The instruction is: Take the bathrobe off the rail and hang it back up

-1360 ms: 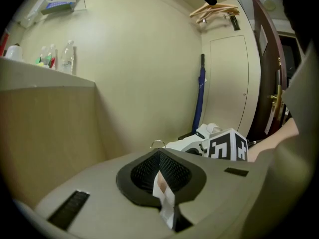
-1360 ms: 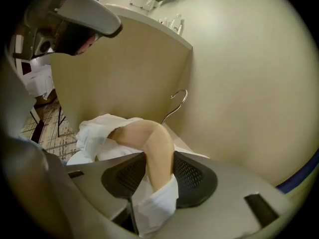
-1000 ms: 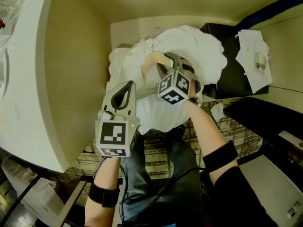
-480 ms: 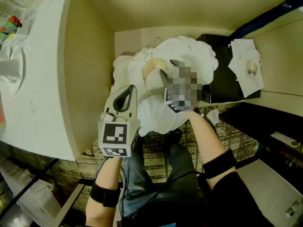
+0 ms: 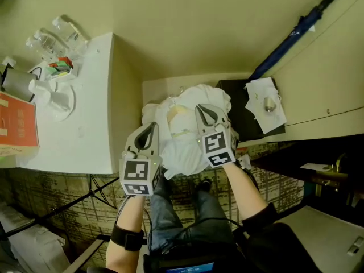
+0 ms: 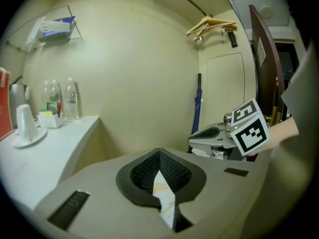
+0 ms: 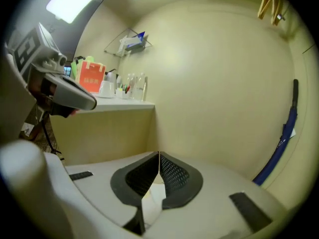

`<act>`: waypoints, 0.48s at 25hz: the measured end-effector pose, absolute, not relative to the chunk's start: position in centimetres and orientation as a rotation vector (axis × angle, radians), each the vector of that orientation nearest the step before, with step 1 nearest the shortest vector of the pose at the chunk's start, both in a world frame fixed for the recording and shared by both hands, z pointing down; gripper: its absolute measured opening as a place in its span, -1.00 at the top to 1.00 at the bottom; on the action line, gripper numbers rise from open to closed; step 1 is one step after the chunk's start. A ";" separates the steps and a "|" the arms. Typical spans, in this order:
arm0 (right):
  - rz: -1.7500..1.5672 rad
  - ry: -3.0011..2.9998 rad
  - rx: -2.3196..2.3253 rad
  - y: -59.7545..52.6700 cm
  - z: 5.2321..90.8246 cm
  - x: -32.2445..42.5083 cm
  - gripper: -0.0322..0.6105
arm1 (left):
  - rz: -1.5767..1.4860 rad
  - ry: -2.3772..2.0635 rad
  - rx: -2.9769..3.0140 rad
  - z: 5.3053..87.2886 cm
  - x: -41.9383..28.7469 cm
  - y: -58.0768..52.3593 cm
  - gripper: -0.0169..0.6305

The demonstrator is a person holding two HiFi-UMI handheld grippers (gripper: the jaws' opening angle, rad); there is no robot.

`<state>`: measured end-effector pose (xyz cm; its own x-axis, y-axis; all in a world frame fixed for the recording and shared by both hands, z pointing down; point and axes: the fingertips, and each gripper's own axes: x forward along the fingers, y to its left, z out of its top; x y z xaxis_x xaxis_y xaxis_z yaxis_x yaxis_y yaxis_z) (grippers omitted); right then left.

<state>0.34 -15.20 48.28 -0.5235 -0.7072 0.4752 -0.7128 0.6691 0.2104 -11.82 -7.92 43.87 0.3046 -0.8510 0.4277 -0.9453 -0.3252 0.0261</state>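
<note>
White bathrobe (image 5: 177, 145); blue umbrella (image 5: 290, 38); brown plaid carpet (image 5: 45, 186); orange box (image 5: 17, 124).

Cream walls all round. Ref pt = white counter (image 5: 91, 135), set vs wall. On it: clear bottles (image 5: 60, 33), orange-red box (image 5: 17, 124), upturned white cup (image 5: 57, 98). Above counter: wire shelf w/ tissue box (image 6: 55, 26); lit ceiling panel (image 7: 75, 1) higher up. Below counter: brown patterned carpet (image 5: 62, 192). Corner opp. counter: blue umbrella (image 5: 293, 36) leaning on wall, black cabinet (image 5: 236, 95) just beside it, white paper (image 5: 259, 115) on top.

We look steeply down from overhead; left claw (image 5: 149, 128) and right claw (image 5: 203, 110) cameras look out past their tips (all share the umbrella (image 5: 293, 36)).
</note>
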 end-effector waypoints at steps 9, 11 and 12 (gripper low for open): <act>0.131 -2.493 1.183 -10.3 34.6 4.6 0.83 | 0.420 -1.673 2.347 32.9 -10.7 -4.5 0.94; 0.155 -2.524 1.209 -9.1 32.3 5.8 0.83 | 0.397 -1.700 2.344 31.1 -11.1 -3.6 0.94; 0.160 -2.537 1.222 -8.5 31.3 6.4 0.83 | 0.380 -1.707 2.340 30.3 -11.2 -3.1 0.94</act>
<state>6.37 -8.54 31.29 -0.5833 -0.7416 0.3314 -0.7773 0.6280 0.0373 -11.17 -3.15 30.30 0.2921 -0.8963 0.3336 -0.9532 -0.3013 0.0250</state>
